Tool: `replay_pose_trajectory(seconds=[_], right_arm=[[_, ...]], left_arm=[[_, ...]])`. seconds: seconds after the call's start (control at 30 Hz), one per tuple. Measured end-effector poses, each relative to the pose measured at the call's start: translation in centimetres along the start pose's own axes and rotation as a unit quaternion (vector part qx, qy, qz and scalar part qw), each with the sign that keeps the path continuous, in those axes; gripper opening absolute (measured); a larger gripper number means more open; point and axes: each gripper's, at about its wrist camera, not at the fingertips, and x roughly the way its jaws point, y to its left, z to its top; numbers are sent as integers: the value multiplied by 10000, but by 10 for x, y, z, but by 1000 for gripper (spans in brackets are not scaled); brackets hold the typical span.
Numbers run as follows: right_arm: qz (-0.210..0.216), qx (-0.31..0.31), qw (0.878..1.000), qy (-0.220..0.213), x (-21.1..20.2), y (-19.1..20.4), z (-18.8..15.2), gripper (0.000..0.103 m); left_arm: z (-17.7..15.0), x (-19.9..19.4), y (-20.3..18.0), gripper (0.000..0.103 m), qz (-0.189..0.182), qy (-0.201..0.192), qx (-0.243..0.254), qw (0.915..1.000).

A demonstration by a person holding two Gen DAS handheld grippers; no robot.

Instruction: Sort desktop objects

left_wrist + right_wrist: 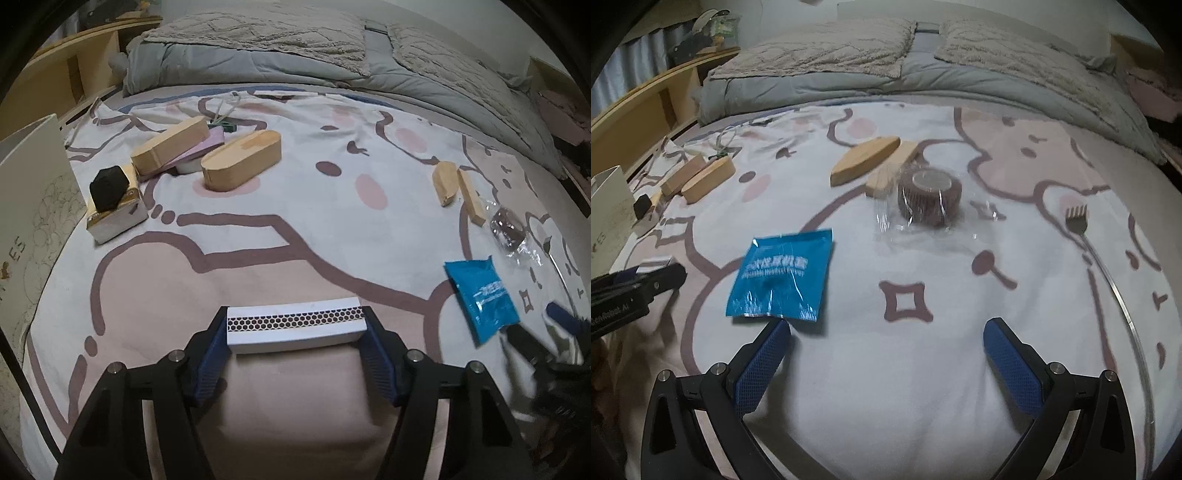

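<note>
The left gripper is closed on a white matchbox; both blue pads press on its short ends, and the box lies just above the blanket of the bed. Ahead of it the blanket is bare for a good way. Further ahead and to the left stand two wooden boxes and a small white box with a black lump on top. At the far left edge a white carton stands upright.

The right gripper is open with nothing between its pads. A blue packet lies just ahead of its left finger. Further ahead lies a brown roll in clear wrap, with two wooden pieces behind it. To the right lies a fork, close to the blanket's edge.
</note>
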Motion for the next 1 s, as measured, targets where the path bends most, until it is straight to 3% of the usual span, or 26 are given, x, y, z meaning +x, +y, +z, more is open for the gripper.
replay_pose_trajectory(seconds=[0.17,0.4,0.8,1.0], right_arm=[[291,-36,9996,18,-2,10,14,103],[562,-132,9982,148,0,31,29,103],[634,-446,9962,394,29,56,33,103],[611,-463,9967,263,30,55,29,89]], left_arm=[[-9,2,-8,67,220,-273,242,9991],[-10,2,-4,67,89,-339,123,9993],[-11,2,-5,67,101,-357,129,9992],[-11,3,-4,67,74,-350,106,9993]])
